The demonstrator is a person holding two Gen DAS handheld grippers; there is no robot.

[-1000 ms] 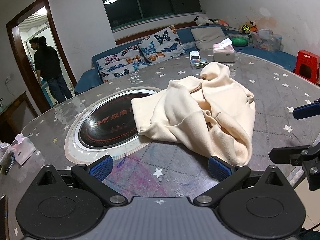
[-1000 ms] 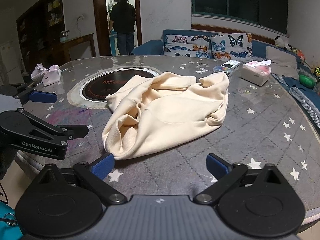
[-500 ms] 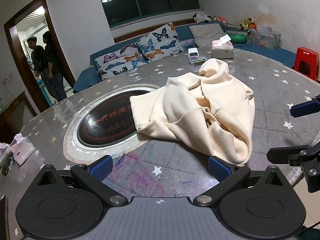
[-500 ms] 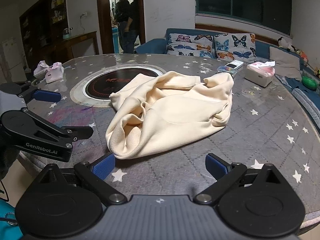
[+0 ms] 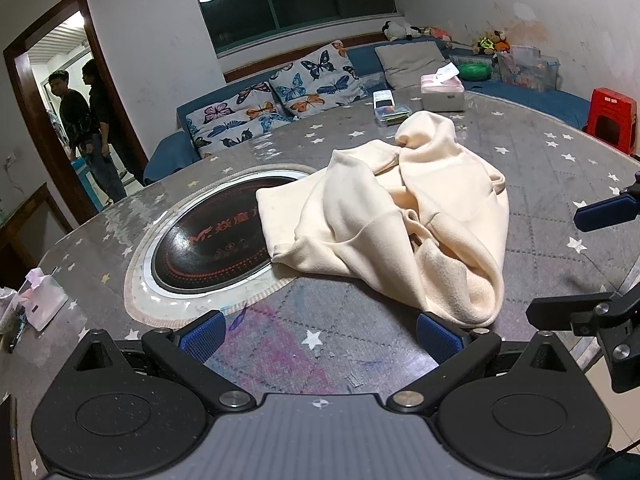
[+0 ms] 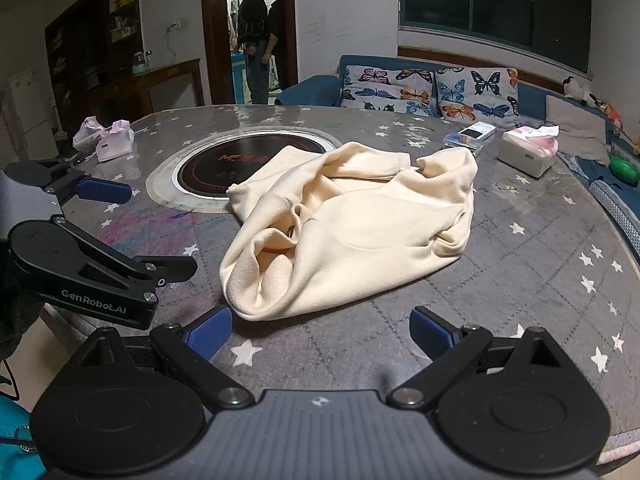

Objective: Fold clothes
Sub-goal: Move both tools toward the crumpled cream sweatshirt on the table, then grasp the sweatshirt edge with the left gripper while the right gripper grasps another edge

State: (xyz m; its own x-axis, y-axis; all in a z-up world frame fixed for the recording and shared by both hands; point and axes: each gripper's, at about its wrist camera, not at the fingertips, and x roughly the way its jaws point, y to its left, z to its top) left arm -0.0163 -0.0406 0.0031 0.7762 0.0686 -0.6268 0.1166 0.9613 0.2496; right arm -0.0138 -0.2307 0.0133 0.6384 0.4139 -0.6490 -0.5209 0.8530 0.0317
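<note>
A cream hooded sweatshirt [image 5: 404, 216] lies crumpled in a heap on the round grey star-patterned table [image 5: 560, 168]. It also shows in the right wrist view [image 6: 352, 232]. My left gripper [image 5: 320, 334] is open and empty, just short of the heap's near edge. My right gripper [image 6: 320, 332] is open and empty, close to the heap's near hem. Each gripper shows at the edge of the other's view: the right one [image 5: 600, 264] and the left one [image 6: 104, 232].
A black round cooktop [image 5: 216, 244] is set into the table, partly under the sweatshirt. A tissue box [image 5: 442, 90] and a small case with a phone [image 5: 390, 106] stand at the far side. A pink pack [image 6: 114, 142] lies at the left. Two people stand in the doorway [image 6: 260, 40].
Both grippers have tilted and edged slightly closer to the sweatshirt. The sweatshirt has not moved. The people in the doorway have shifted.
</note>
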